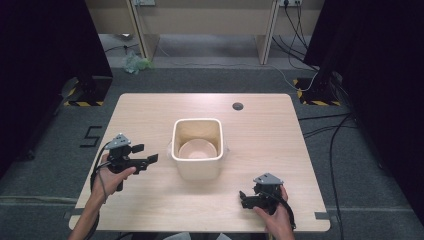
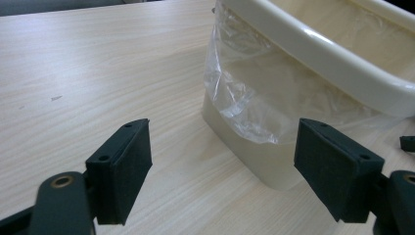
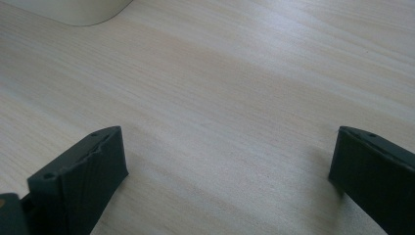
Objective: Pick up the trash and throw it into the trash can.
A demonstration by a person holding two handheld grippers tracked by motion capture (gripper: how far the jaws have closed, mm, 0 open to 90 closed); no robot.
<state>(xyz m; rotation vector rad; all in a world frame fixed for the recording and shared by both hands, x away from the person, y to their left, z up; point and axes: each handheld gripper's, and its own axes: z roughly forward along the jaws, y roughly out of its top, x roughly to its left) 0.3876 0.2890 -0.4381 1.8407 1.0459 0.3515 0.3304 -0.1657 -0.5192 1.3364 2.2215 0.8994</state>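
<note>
I hold my left gripper near the table's left edge, jaws wide and holding nothing, aimed at the cream bin that stands in the middle of the table, a little toward the near edge. In the left gripper view the bin's wall sits between my jaws but farther off, not touched, with a clear plastic liner folded over its rim and hanging down the outside. My right gripper rests low by the near right corner, jaws wide too, bare wood between them, well apart from the bin.
</note>
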